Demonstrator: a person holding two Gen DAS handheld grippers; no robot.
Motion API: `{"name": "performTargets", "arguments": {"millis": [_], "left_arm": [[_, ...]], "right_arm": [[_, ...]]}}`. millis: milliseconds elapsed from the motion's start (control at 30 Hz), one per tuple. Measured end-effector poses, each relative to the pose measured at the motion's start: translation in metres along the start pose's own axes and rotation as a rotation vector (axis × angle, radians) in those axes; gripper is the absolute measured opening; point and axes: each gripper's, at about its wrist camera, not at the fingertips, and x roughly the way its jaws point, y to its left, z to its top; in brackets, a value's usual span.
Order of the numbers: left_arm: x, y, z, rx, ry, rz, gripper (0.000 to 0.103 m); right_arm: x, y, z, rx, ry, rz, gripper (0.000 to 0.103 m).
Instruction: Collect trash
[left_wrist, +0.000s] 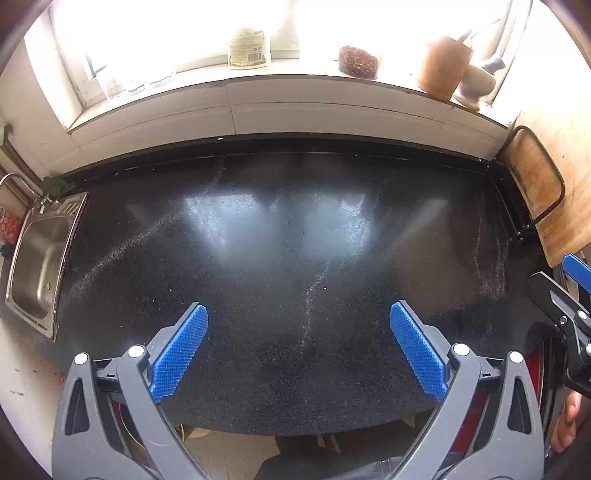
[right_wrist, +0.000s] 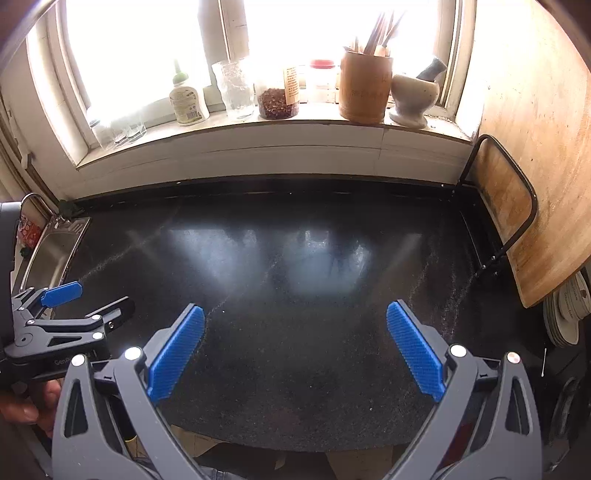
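Your right wrist view showed more of the windowsill (right_wrist: 258, 125) than the left did: a squeeze bottle (right_wrist: 187, 99) with a green cap, a clear glass jar (right_wrist: 236, 90), a jar of red flakes (right_wrist: 277, 101), a red-lidded container (right_wrist: 323, 79), a wooden pot (right_wrist: 365, 86) full of sticks, and a stone mortar with pestle (right_wrist: 413, 94); in the left view glare washed most of these out, though a barcode showed on the bottle (left_wrist: 248, 50). Only the right view caught stacked plates (right_wrist: 567, 314) past the worktop's right edge, under the leaning wooden board (right_wrist: 535, 147); the left view gave the fuller look into the steel sink (left_wrist: 37, 258) at the worktop's left edge.

No label could be read; on the left gripper's body the right view showed partial lettering beginning "Gen".

Your left gripper (left_wrist: 299, 350) was spread wide with nothing between its blue pads, hovering over the worktop's (left_wrist: 295, 240) front edge; your right gripper (right_wrist: 295, 350) was equally wide and held nothing.

No trash showed anywhere on the black worktop; only pale dusty streaks crossed it.
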Motion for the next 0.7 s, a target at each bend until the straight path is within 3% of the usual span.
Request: {"name": "performTargets", "arguments": {"millis": [700], "left_arm": [[-0.013, 0.026, -0.006, -0.047, -0.014, 0.049, 0.096]], "right_arm": [[0.01, 0.019, 0.002, -0.059, 0.024, 0.041, 0.096]]}}
